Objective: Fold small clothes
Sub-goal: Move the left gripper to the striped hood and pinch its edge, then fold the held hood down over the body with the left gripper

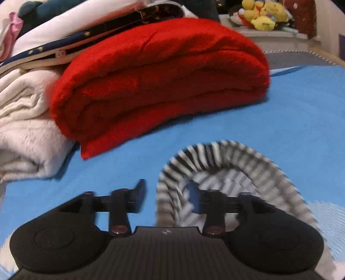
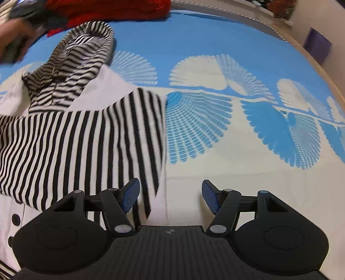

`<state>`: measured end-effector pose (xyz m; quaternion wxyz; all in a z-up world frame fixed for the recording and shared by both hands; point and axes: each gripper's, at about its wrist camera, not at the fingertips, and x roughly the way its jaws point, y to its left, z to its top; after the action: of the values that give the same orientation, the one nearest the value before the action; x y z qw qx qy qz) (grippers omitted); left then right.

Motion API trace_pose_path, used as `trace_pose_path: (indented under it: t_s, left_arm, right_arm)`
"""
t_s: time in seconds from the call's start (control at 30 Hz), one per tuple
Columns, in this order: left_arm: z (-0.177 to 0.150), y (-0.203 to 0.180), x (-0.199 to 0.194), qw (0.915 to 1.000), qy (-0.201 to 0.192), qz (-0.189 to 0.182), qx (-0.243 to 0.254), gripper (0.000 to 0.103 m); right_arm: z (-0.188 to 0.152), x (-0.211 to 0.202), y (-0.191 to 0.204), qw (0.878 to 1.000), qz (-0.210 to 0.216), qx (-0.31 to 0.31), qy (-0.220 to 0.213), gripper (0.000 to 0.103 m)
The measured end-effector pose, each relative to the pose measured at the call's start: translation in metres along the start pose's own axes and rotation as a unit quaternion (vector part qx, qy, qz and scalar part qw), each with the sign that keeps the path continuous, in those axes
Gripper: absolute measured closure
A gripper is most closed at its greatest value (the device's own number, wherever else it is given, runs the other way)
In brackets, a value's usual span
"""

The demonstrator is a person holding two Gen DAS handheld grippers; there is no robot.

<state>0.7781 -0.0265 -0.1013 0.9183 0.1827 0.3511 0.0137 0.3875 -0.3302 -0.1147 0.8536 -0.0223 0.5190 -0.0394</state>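
Observation:
A small black-and-white striped hooded garment (image 2: 75, 137) lies spread on the blue and white bedsheet (image 2: 237, 150), its hood (image 2: 86, 43) toward the far side. My right gripper (image 2: 170, 193) hangs open over the garment's right edge: the left finger is above the stripes, the right finger above bare sheet. In the left wrist view the curved hood rim (image 1: 226, 155) sits close in front of my left gripper (image 1: 167, 195). Its jaws stand apart; striped cloth lies by the right finger, and a gap shows beside the left pad.
A folded red blanket (image 1: 159, 75) lies just beyond the hood, with cream fleece (image 1: 23, 120) and stacked bedding to its left. Yellow plush toys (image 1: 263, 15) sit on a ledge behind. A blurred hand (image 2: 13, 38) shows at the top left of the right wrist view.

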Motion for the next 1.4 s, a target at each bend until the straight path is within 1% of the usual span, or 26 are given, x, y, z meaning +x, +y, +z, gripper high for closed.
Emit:
trace_pose_path:
  t_s: [0.1, 0.23, 0.27, 0.3, 0.33, 0.4, 0.5, 0.53, 0.6, 0.67, 0.73, 0.8, 0.87, 0.9, 0.93, 1.0, 1.03, 1.07, 1.1, 1.13, 1.17, 1.2, 1.23, 1.3, 1.33, 1.4]
  left_arm:
    - [0.014, -0.004, 0.038, 0.9989, 0.016, 0.023, 0.037, 0.042]
    - [0.024, -0.006, 0.066, 0.9987, 0.023, -0.002, 0.045, 0.043]
    - [0.025, -0.008, 0.070, 0.9984, 0.023, -0.009, 0.051, 0.056]
    - [0.025, -0.009, 0.073, 0.9978, 0.029, -0.022, 0.055, 0.093]
    - [0.025, -0.010, 0.073, 0.9968, 0.041, -0.040, 0.055, 0.101]
    - [0.024, -0.010, 0.060, 0.9959, 0.031, -0.064, 0.056, 0.102]
    - [0.016, -0.009, 0.012, 0.9929, -0.006, -0.092, 0.075, 0.102]
    - [0.009, -0.008, -0.013, 0.9904, -0.022, -0.103, 0.089, 0.102]
    - [-0.009, -0.001, -0.065, 0.9870, -0.052, -0.127, 0.083, 0.102]
    - [-0.037, 0.002, -0.131, 0.9818, -0.075, -0.148, 0.092, 0.102]
    - [-0.071, 0.005, -0.202, 0.9789, -0.096, -0.164, 0.077, 0.102]
    - [-0.113, 0.012, -0.272, 0.9738, -0.090, -0.205, 0.038, 0.102]
    - [-0.157, 0.015, -0.329, 0.9689, -0.069, -0.237, 0.013, 0.102]
    - [-0.182, 0.017, -0.355, 0.9634, -0.045, -0.264, 0.015, 0.102]
    - [-0.202, 0.015, -0.372, 0.9603, -0.027, -0.277, 0.019, 0.102]
    - [-0.235, 0.017, -0.388, 0.9571, 0.023, -0.288, 0.025, 0.099]
    - [-0.247, 0.019, -0.386, 0.9568, 0.052, -0.285, 0.025, 0.098]
    - [-0.252, 0.024, -0.381, 0.9599, 0.062, -0.273, 0.011, 0.094]
    - [-0.254, 0.032, -0.374, 0.9632, 0.064, -0.260, -0.023, 0.087]
    - [-0.251, 0.042, -0.365, 0.9622, 0.070, -0.254, -0.070, 0.082]
    - [-0.247, 0.049, -0.357, 0.9586, 0.078, -0.250, -0.111, 0.071]
    - [-0.242, 0.057, -0.348, 0.9538, 0.084, -0.241, -0.158, 0.066]
    - [-0.235, 0.061, -0.341, 0.9481, 0.086, -0.230, -0.202, 0.066]
    - [-0.230, 0.073, -0.319, 0.9279, 0.107, -0.219, -0.282, 0.064]
    - [-0.232, 0.075, -0.308, 0.9170, 0.126, -0.214, -0.312, 0.064]
    - [-0.238, 0.073, -0.288, 0.9043, 0.173, -0.195, -0.338, 0.064]
  right_arm:
    - [0.000, 0.006, -0.001, 1.000, -0.008, -0.001, 0.005, 0.037]
    - [-0.002, 0.009, 0.000, 1.000, -0.008, -0.009, 0.008, 0.037]
    - [-0.002, 0.010, 0.001, 1.000, -0.007, -0.011, 0.008, 0.037]
    - [-0.001, 0.010, 0.001, 1.000, -0.008, -0.011, 0.008, 0.037]
    - [-0.001, 0.010, 0.001, 1.000, -0.009, -0.009, 0.008, 0.037]
    - [0.003, 0.010, 0.000, 1.000, -0.010, 0.001, 0.005, 0.037]
    - [0.012, 0.003, 0.000, 1.000, -0.005, 0.020, -0.008, 0.037]
    - [0.015, -0.001, -0.002, 1.000, -0.003, 0.026, -0.015, 0.037]
    - [0.020, -0.013, -0.005, 0.999, -0.001, 0.042, -0.035, 0.037]
    - [0.023, -0.021, -0.010, 0.997, 0.001, 0.058, -0.049, 0.037]
    - [0.024, -0.030, -0.014, 0.995, 0.009, 0.075, -0.065, 0.038]
    - [0.024, -0.037, -0.019, 0.992, 0.018, 0.097, -0.080, 0.039]
    - [0.023, -0.044, -0.026, 0.986, 0.030, 0.127, -0.102, 0.044]
    - [0.021, -0.046, -0.029, 0.982, 0.039, 0.145, -0.113, 0.053]
    - [0.020, -0.047, -0.031, 0.979, 0.048, 0.160, -0.117, 0.065]
    - [0.019, -0.048, -0.036, 0.972, 0.070, 0.192, -0.117, 0.077]
    - [0.017, -0.049, -0.037, 0.968, 0.082, 0.205, -0.120, 0.077]
    - [0.017, -0.049, -0.037, 0.965, 0.094, 0.213, -0.120, 0.077]
    - [0.016, -0.048, -0.036, 0.963, 0.109, 0.216, -0.116, 0.077]
    - [0.016, -0.047, -0.033, 0.961, 0.124, 0.218, -0.112, 0.074]
    - [0.016, -0.044, -0.031, 0.958, 0.150, 0.220, -0.104, 0.074]
    - [0.017, -0.040, -0.028, 0.955, 0.171, 0.222, -0.094, 0.074]
    - [0.017, -0.037, -0.024, 0.954, 0.183, 0.221, -0.086, 0.074]
    - [0.017, -0.030, -0.013, 0.955, 0.199, 0.209, -0.071, 0.070]
    - [0.017, -0.026, -0.008, 0.956, 0.202, 0.204, -0.064, 0.068]
    - [0.018, -0.017, 0.001, 0.956, 0.208, 0.201, -0.046, 0.068]
